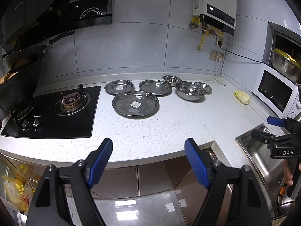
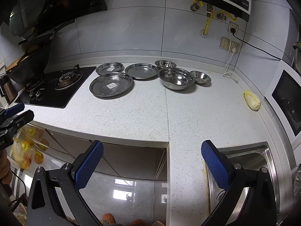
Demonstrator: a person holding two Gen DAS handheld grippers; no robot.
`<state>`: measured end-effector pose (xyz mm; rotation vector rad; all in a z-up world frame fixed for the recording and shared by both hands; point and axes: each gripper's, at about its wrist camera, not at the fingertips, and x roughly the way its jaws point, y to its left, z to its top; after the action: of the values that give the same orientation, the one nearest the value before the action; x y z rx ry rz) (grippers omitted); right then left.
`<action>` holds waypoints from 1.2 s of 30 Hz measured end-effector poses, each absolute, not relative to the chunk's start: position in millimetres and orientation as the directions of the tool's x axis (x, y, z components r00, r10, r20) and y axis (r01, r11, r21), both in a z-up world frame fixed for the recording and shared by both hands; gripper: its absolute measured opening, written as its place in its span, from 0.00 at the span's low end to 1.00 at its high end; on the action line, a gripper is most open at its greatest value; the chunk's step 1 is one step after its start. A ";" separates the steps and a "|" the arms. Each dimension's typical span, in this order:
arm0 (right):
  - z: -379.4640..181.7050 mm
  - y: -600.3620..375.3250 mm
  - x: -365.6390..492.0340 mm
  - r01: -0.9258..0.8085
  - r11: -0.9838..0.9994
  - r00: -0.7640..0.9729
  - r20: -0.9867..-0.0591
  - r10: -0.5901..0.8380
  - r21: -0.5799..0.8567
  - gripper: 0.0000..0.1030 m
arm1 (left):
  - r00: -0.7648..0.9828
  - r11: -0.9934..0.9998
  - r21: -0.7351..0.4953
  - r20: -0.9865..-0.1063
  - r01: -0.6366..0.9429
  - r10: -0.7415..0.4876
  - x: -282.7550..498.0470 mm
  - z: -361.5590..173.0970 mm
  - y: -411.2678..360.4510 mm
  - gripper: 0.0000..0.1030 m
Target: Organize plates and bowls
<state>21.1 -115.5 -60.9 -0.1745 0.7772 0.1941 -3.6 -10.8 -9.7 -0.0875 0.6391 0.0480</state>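
Three steel plates lie on the white counter: a large one in front [image 1: 135,104] [image 2: 111,86], a small one at the back left [image 1: 119,87] [image 2: 109,68], and one at the back middle [image 1: 155,87] [image 2: 141,71]. Right of them stand three steel bowls: a large one [image 1: 190,90] [image 2: 176,78], a small one behind [image 1: 171,79] [image 2: 165,64] and a small one to its right [image 1: 204,86] [image 2: 200,76]. My left gripper [image 1: 148,148] is open and empty, off the counter's front edge. My right gripper [image 2: 152,150] is open and empty near the sink corner.
A black gas hob [image 1: 56,111] with a dark pot [image 1: 17,92] is at the left. A steel sink [image 2: 244,169] is at the front right. A white microwave [image 1: 276,92] and a yellow-white cabbage [image 2: 252,99] are at the right. Cables hang at the back wall.
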 end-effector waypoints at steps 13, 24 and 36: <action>-61.7 -111.4 19.6 -0.232 0.969 0.694 -0.713 0.102 -0.087 0.99 | 0.795 0.996 -0.070 -0.606 -0.062 0.007 -0.3 -10.6 -13.8 0.76; -62.6 -111.2 19.5 -0.232 0.969 0.692 -0.714 0.102 -0.087 0.99 | 0.794 0.995 -0.071 -0.608 -0.066 0.009 -1.2 -13.8 -14.7 0.76; -64.1 -109.0 20.4 -0.234 0.968 0.690 -0.716 0.103 -0.087 0.99 | 0.791 0.995 -0.072 -0.612 -0.066 0.008 -0.9 -17.6 -14.7 0.76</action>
<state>20.4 -109.0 -64.1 -0.1767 0.7879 0.1893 -0.9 -14.7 -17.6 -0.0916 0.6573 0.0396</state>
